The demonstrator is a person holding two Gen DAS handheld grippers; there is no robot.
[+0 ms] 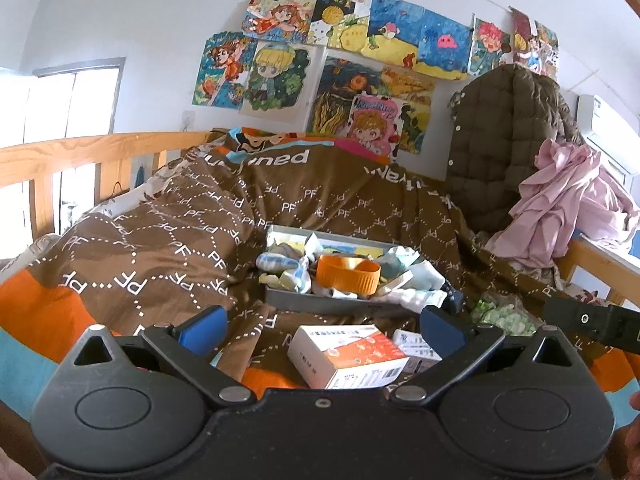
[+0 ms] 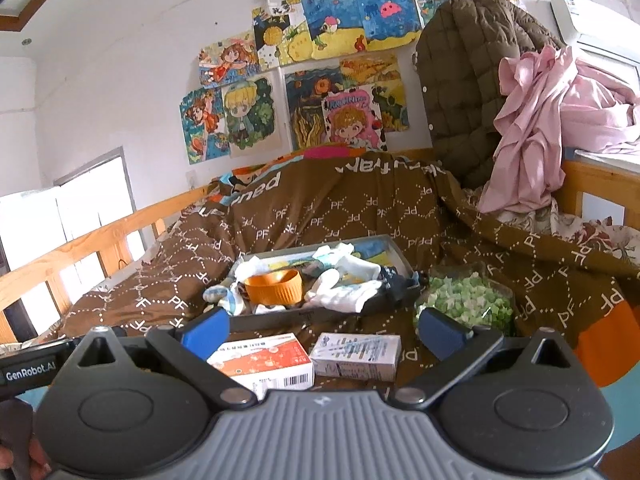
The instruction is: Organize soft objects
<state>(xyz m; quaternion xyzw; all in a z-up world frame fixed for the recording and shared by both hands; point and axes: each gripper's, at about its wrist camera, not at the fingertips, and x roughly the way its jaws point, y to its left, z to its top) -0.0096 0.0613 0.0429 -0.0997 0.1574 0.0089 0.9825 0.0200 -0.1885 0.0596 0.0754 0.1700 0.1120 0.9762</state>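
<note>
Right wrist view | both my grippers, left gripper [image 1: 322,324] and right gripper [image 2: 324,326], wide, empty | socks [image 2: 344,294] heaped in tray [image 2: 396,256] ahead, unsorted | task seems barely begun

One grey tray [image 2: 394,254] on the bed. One orange ribbed cup [image 2: 274,287] in the tray. Socks [image 2: 348,294] and small cloth items heaped in the tray: several, exact number cannot be told. Two cardboard boxes in front of the tray: one orange-and-white box [image 2: 266,360], one white-and-blue box [image 2: 356,356]. One clear bag of green-and-white pieces [image 2: 468,300]. One brown patterned duvet [image 1: 160,240]. One brown quilted jacket [image 2: 460,92]. One pink garment [image 2: 532,128]. Drawings [image 1: 276,76] on the wall: roughly ten, overlapping. Two grippers: left gripper [image 1: 322,324], right gripper [image 2: 324,326].
</note>
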